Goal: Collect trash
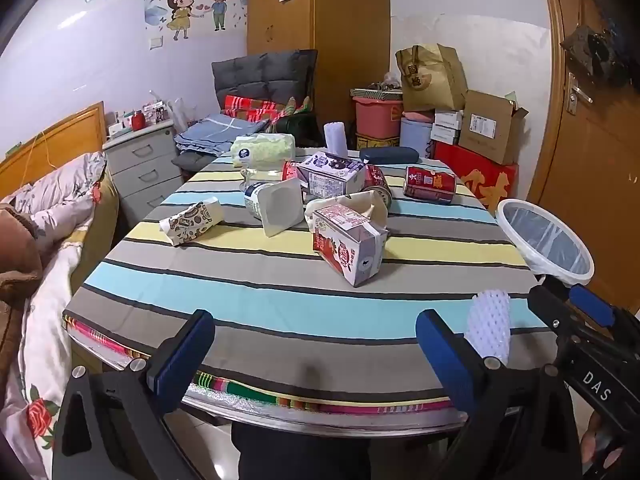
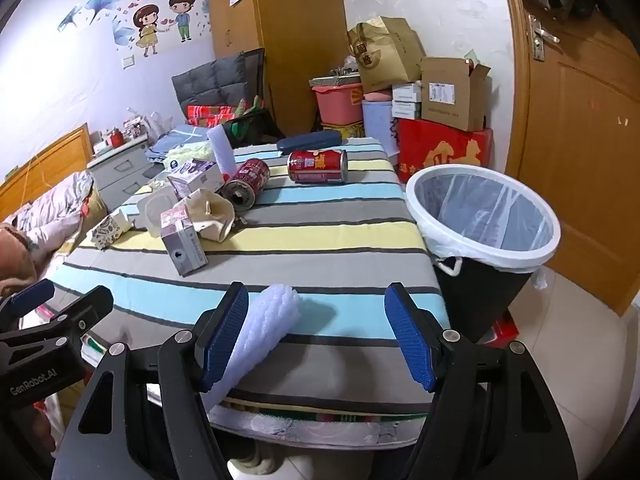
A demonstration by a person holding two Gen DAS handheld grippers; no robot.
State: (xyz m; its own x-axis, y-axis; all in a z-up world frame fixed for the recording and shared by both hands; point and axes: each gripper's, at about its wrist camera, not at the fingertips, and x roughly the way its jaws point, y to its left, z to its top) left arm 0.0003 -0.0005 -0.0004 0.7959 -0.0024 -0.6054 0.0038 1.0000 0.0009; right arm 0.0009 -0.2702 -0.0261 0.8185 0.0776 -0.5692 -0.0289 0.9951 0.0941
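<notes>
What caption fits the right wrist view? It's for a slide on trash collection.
Open right gripper with a white foam net sleeve lying against its left finger, at the striped table's near edge, beside a lined trash bin.

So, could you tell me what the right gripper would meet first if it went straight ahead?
Probably the white foam net sleeve lying beside its left finger; past it, bare striped tablecloth, then perhaps the red drink can, though depth is unclear.
</notes>
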